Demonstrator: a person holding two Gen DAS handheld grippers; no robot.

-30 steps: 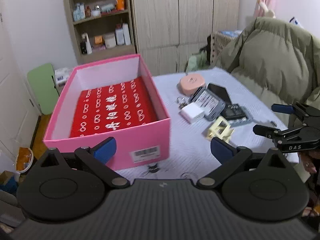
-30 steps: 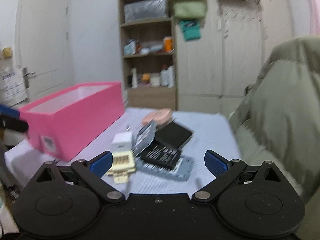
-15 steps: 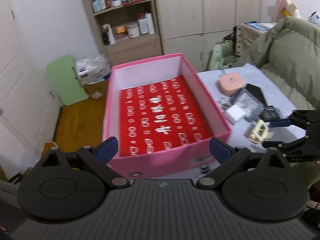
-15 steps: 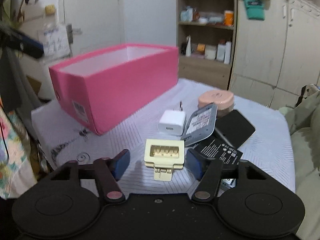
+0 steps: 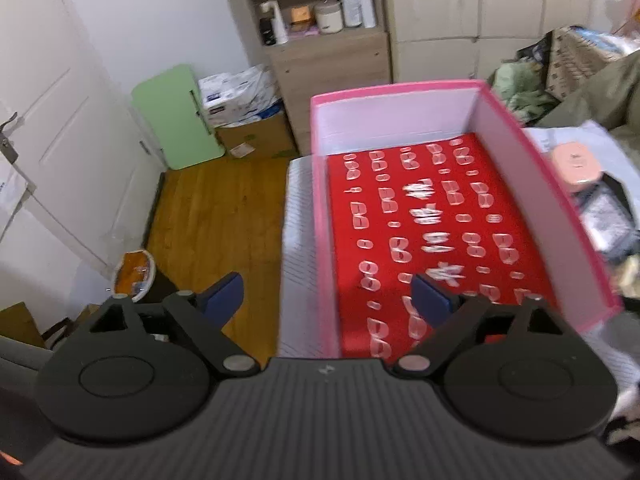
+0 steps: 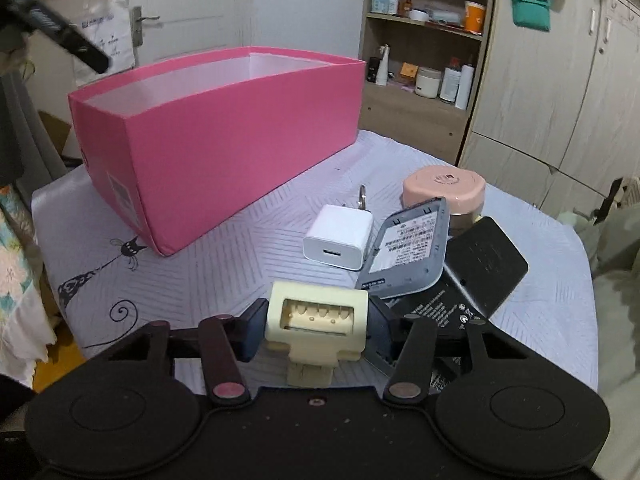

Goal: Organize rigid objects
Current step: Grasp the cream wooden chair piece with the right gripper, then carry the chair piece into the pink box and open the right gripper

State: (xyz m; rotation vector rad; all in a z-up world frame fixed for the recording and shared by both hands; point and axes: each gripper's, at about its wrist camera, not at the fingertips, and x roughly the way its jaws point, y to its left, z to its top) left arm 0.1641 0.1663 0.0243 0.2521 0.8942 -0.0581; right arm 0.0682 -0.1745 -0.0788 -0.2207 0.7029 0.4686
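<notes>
My right gripper [image 6: 316,330] is shut on a cream plastic connector block [image 6: 318,320], held just above the table. Beyond it lie a white charger cube [image 6: 339,236], a grey device back cover [image 6: 408,252], a black flat battery pack [image 6: 486,260] and a round pink case [image 6: 444,190]. The pink box [image 6: 224,136] stands to the left; its red patterned floor [image 5: 436,232] holds nothing. My left gripper [image 5: 328,300] is open and empty, over the box's near left wall [image 5: 324,240].
The table carries a pale striped cloth [image 6: 224,264] with cat drawings. A shelf unit [image 6: 424,60] and wardrobe doors [image 6: 560,80] stand behind. Wooden floor [image 5: 216,216] and a green board [image 5: 176,116] lie left of the table. An olive jacket [image 6: 616,280] lies at the right edge.
My right gripper has closed on the cream connector block. My left gripper has swung left and over the pink box, so the loose items have slid to its view's right edge.
</notes>
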